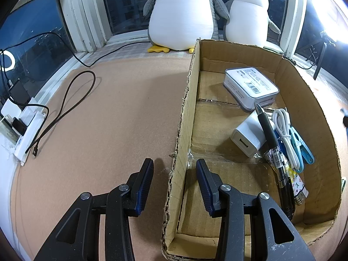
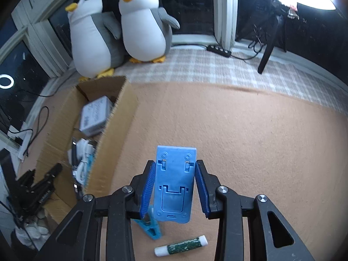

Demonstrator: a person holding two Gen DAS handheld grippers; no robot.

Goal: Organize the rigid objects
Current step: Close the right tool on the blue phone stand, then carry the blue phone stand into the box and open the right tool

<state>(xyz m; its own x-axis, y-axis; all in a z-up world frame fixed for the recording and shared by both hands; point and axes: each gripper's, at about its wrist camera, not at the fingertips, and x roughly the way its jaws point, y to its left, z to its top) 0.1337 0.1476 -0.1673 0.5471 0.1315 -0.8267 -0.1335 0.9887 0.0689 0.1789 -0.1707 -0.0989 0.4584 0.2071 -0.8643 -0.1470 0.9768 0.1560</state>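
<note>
The blue phone stand (image 2: 173,182) sits clamped in my right gripper (image 2: 175,187), bound for the cardboard box (image 1: 184,117) whose wall my left gripper (image 1: 175,187) pinches steady.

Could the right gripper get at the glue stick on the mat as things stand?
Probably not yet: the right gripper is shut on the blue phone stand, so its jaws are full. The glue stick itself lies uncovered on the mat, beside the blue clothespin.
</note>
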